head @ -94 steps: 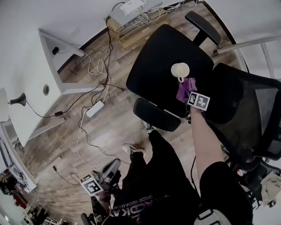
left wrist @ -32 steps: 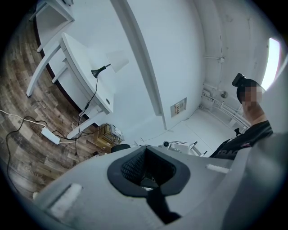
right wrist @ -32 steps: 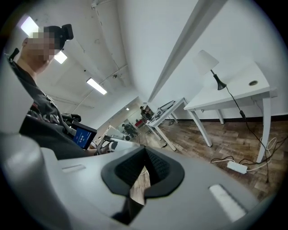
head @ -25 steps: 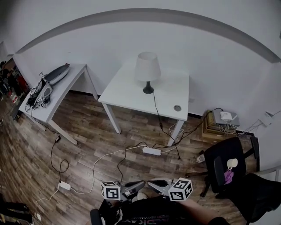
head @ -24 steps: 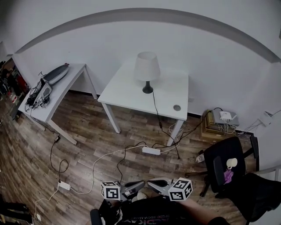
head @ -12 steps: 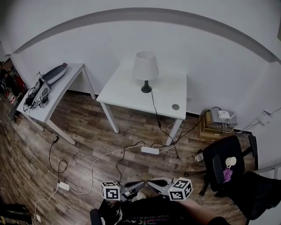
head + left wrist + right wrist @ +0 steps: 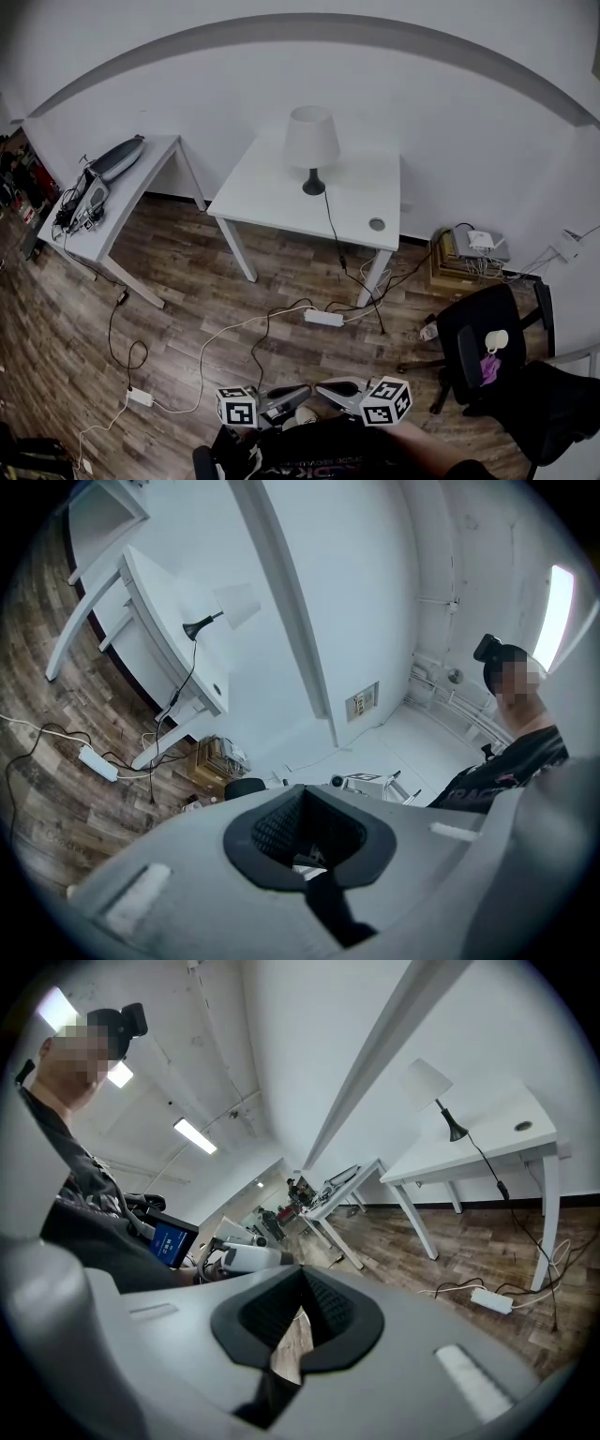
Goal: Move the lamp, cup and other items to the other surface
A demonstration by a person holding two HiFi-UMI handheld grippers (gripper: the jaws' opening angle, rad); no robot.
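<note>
A white-shaded lamp (image 7: 312,141) stands on the square white table (image 7: 272,202) against the wall; its cord runs off the table's front edge to the floor. The lamp (image 7: 232,605) also shows far off in the left gripper view, and the lamp (image 7: 427,1083) in the right gripper view. A pale cup (image 7: 496,340) and a purple cloth (image 7: 488,368) lie on the black office chair (image 7: 480,317) at the right. My left gripper (image 7: 302,393) and right gripper (image 7: 321,387) are held low by the person's body, tips towards each other, both shut and empty.
A second white table (image 7: 122,192) at the left carries dark gear. A power strip (image 7: 323,319) and loose cables lie on the wood floor between me and the tables. A low crate with a router (image 7: 473,251) stands by the wall. Another black chair (image 7: 553,412) is at the far right.
Earlier the head view looked down on the chair, with the right gripper beside the cup and cloth. Now it faces the tables with both grippers drawn back. Over the last second nothing moved.
</note>
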